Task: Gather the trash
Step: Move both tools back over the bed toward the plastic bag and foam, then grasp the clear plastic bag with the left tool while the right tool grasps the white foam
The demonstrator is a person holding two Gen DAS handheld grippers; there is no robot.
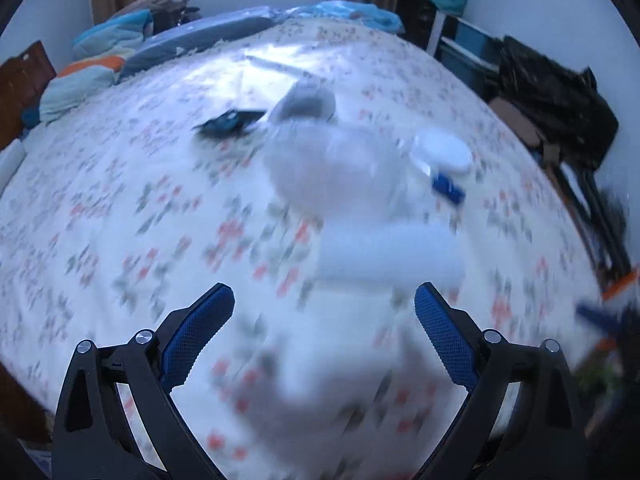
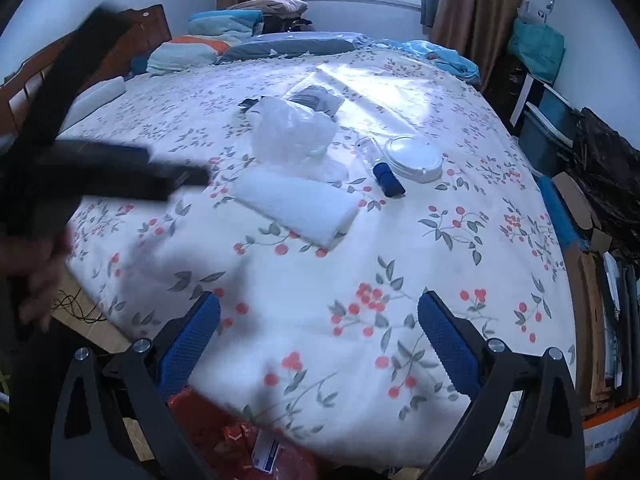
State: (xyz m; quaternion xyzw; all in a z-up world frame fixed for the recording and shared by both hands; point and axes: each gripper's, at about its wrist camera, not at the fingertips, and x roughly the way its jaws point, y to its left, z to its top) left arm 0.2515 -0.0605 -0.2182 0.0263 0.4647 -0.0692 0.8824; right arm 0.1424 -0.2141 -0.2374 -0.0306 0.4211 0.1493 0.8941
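Observation:
Trash lies on a bed with a flowered sheet (image 2: 400,248): a crumpled clear plastic bag (image 2: 292,132), a white padded block (image 2: 296,204), a small dark blue roll (image 2: 389,179), a round white lid (image 2: 414,158), a grey packet (image 2: 316,98) and a small black item (image 2: 250,103). My left gripper (image 1: 324,296) is open and empty above the sheet, with the white block (image 1: 392,252) just beyond its fingertips; this view is blurred. My right gripper (image 2: 319,300) is open and empty over the near part of the bed. A red bag (image 2: 224,440) sits below the bed's near edge.
Pillows and folded bedding (image 2: 188,54) lie at the head of the bed by a wooden headboard (image 2: 152,20). A black bag (image 2: 604,160), bins and cardboard crowd the right side. The left gripper's blurred body (image 2: 100,168) and a hand (image 2: 36,280) fill the right wrist view's left edge.

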